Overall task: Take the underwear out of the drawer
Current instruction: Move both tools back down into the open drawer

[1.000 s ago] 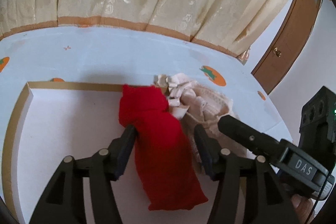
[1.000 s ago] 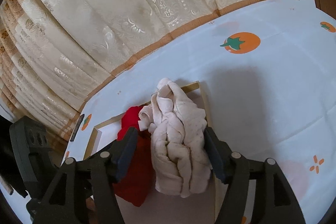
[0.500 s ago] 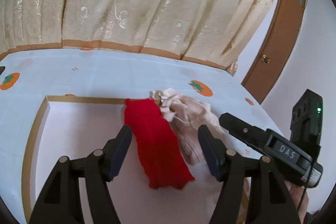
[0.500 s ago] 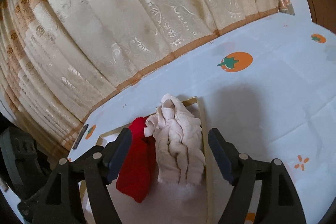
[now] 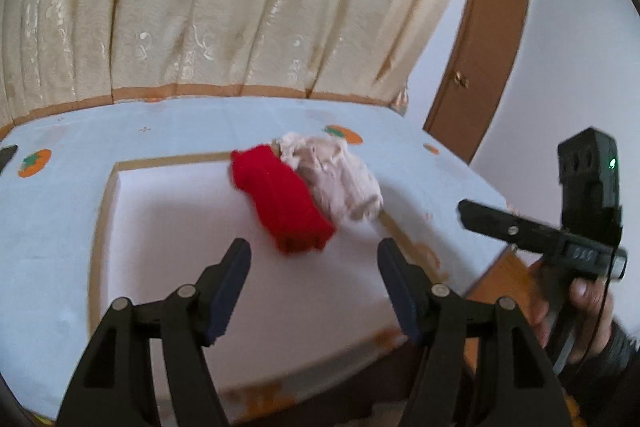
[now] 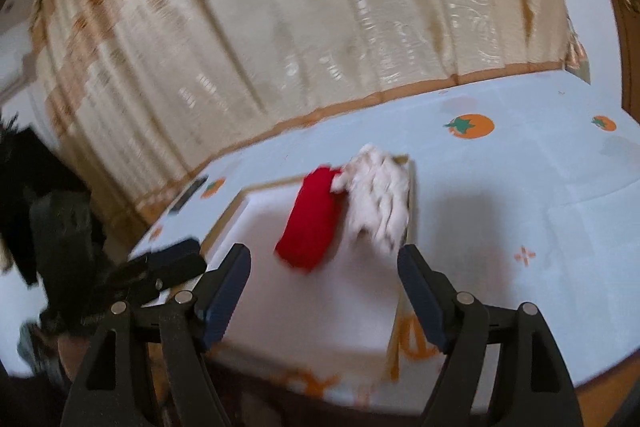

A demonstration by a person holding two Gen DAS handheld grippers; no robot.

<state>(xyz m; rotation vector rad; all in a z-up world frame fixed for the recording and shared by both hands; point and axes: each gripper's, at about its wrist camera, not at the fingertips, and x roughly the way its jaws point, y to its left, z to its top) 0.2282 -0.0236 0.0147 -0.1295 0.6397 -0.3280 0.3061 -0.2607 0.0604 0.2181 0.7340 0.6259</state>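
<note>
Both grippers are angling downward toward the drawer point(image 5: 120, 183). The left gripper point(image 5: 314, 259) and right gripper point(image 6: 324, 259) are gaping wide, gripping nothing. The red underwear point(image 5: 282, 203) and, though blurred, seemingly cream underwear point(image 5: 340, 183) are lying ahead, untouched.

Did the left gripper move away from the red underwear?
Yes. The left gripper has pulled back toward the camera side: its fingers flanked the red underwear earlier, and now sit clear in front of it, empty.
</note>
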